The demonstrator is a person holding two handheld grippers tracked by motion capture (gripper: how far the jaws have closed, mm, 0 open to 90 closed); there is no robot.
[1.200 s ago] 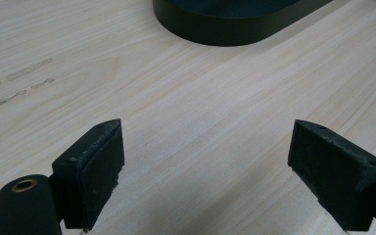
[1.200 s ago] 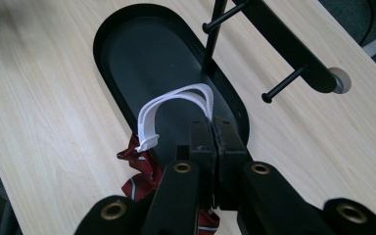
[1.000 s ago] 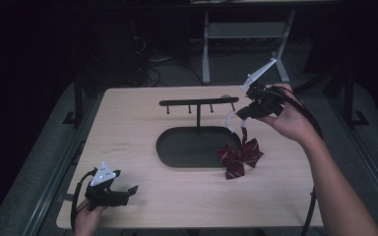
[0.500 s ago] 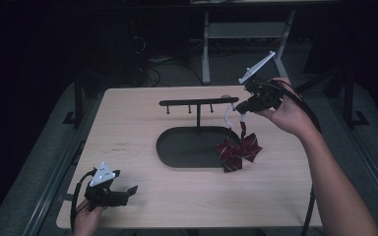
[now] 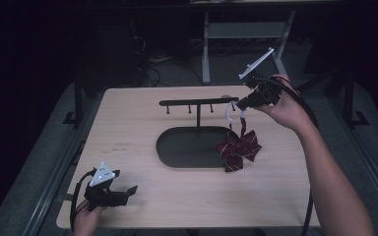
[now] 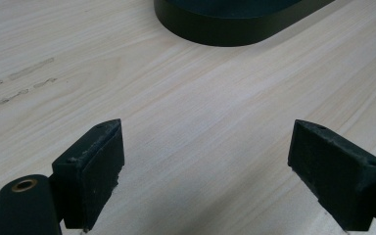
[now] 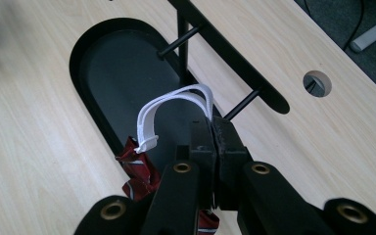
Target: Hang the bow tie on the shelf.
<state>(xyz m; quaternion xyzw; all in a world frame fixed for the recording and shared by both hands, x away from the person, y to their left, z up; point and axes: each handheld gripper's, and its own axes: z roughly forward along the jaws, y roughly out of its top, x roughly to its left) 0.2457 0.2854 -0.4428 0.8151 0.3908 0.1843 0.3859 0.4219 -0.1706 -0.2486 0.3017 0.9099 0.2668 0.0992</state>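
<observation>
The worktop (image 5: 142, 132) is pale wood with fine straight grain and a few dark scuff marks near its left side. The stand (image 5: 198, 102) and its oval base (image 5: 187, 147) are matte black. The bow (image 5: 238, 150) is dark red with thin white stripes, on a white strap (image 7: 174, 105). Both grippers' fingers (image 6: 90, 166) are black, with brass-coloured rivets (image 7: 182, 168) and a pale grey plate (image 5: 102, 174) on top.

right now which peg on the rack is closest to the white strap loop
The peg at the rack's right end, beside the white strap loop held by the right hand-held gripper. The other pegs sit farther along the bar, toward the post.
</observation>
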